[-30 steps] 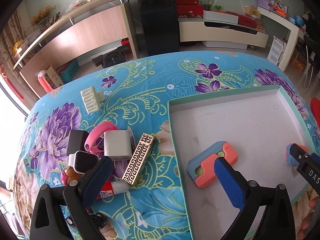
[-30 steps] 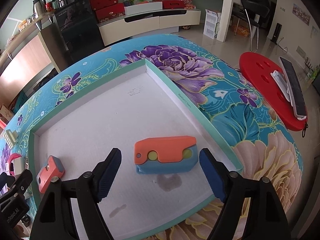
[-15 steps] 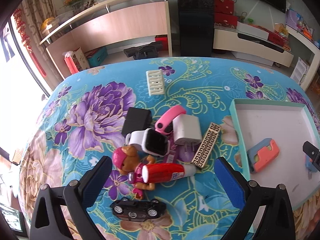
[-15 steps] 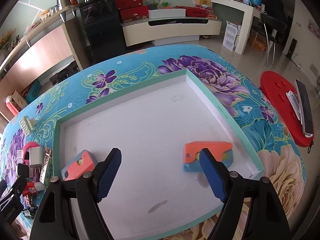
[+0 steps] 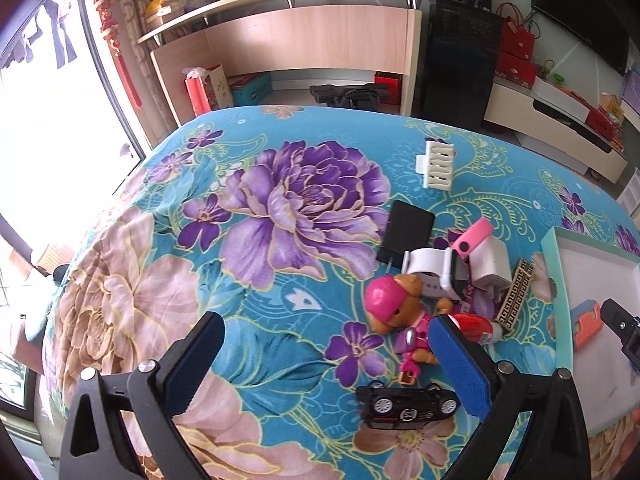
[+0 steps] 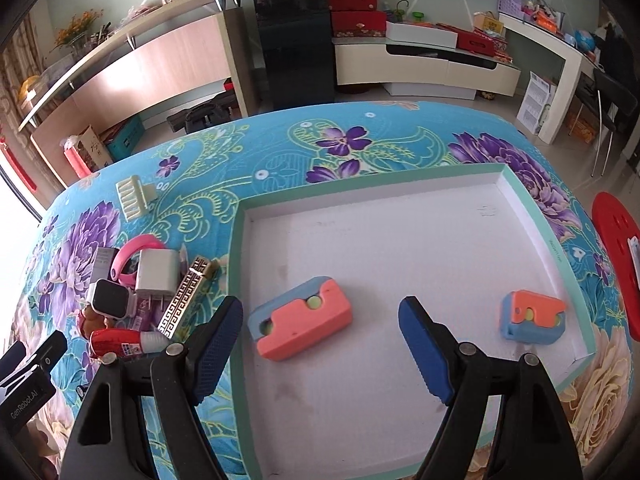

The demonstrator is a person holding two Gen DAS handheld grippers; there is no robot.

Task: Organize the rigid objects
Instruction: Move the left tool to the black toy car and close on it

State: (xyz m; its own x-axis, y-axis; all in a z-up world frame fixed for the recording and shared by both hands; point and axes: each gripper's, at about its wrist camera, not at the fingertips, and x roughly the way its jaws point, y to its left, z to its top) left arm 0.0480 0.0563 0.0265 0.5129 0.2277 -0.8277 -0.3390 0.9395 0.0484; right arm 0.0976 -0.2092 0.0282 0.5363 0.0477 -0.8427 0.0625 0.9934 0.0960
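My left gripper (image 5: 326, 320) is open over the flowered cloth, nothing between its fingers. Just past its right finger lies a pile: a toy dog in a pink cap (image 5: 394, 304), a black toy car (image 5: 408, 402), a red tube (image 5: 476, 326), a white smartwatch (image 5: 436, 276), a white charger (image 5: 494, 264) and a patterned bar (image 5: 516, 300). My right gripper (image 6: 320, 304) stands open above the white tray (image 6: 236, 280). An orange and blue block (image 6: 300, 324) lies on the tray floor between its fingers, untouched. A second such block (image 6: 532, 316) sits in the tray's right corner.
A cream comb-like clip (image 5: 436, 164) and a black box (image 5: 408, 228) lie beyond the pile, with a pink band (image 5: 472, 234) on top of it. A red stool (image 6: 616, 264) stands off the table's right side. Cabinets and shelves line the far wall.
My left gripper has swung left, from over the tray to the cloth beside the pile. My right gripper has moved left across the tray, from the right block to the left one. Both stayed open.
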